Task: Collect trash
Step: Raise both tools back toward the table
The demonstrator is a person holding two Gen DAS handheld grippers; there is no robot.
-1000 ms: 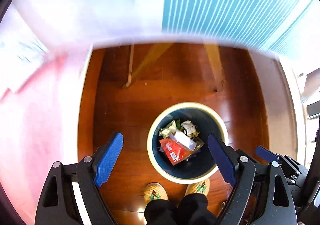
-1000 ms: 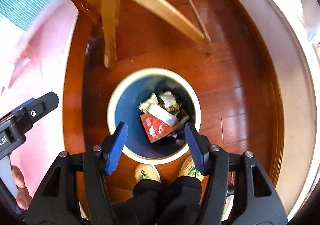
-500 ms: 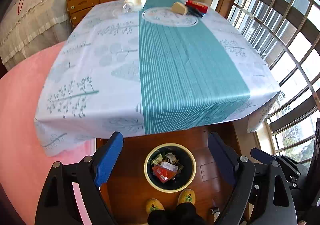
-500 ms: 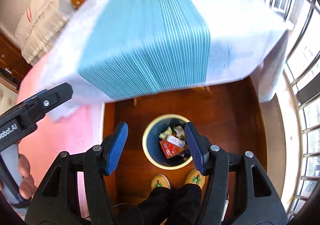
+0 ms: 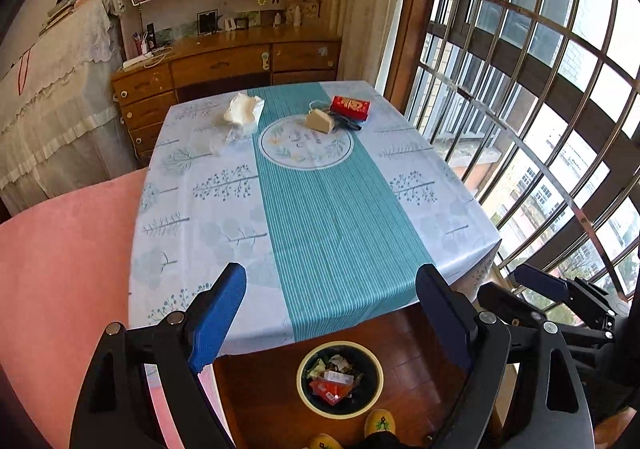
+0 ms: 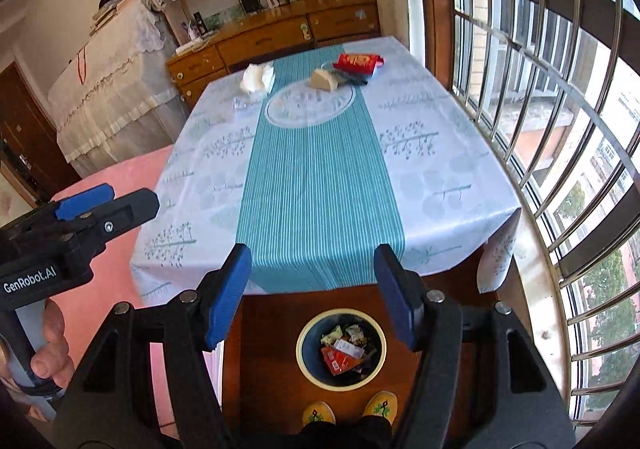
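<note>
The left gripper [image 5: 334, 315] is held wide apart, and nothing is between its blue fingers [image 5: 216, 317]. The right gripper [image 6: 314, 291] is held apart too, and nothing is gripped by it. Both are held up in the air, above the near edge of the table [image 5: 224, 233].

The trash bin [image 5: 339, 379] is seen on the wooden floor [image 5: 260, 397], below the fingers and between them in both views. It is a round blue bin with a pale rim. Trash is already lying inside it: a red wrapper [image 5: 330, 389], a white slip and some crumpled bits. Two yellow slippers [image 6: 348, 409] are seen just beside the bin's near side.

Far ahead of the fingers, at the far end of the table, more things are seen. A crumpled white tissue [image 5: 244, 109] is lying to the left of the teal stripe. A tan wedge-shaped thing [image 5: 320, 121] is lying on the stripe, by the round pattern. A red packet [image 5: 350, 106] is lying just beside it on the right. Something dark is seen between those two, but what it is cannot be told.

A pink surface [image 5: 60, 269] is seen to the left of the fingers, and a barred window [image 5: 540, 89] to the right. A wooden dresser [image 5: 224, 65] stands beyond the table.
</note>
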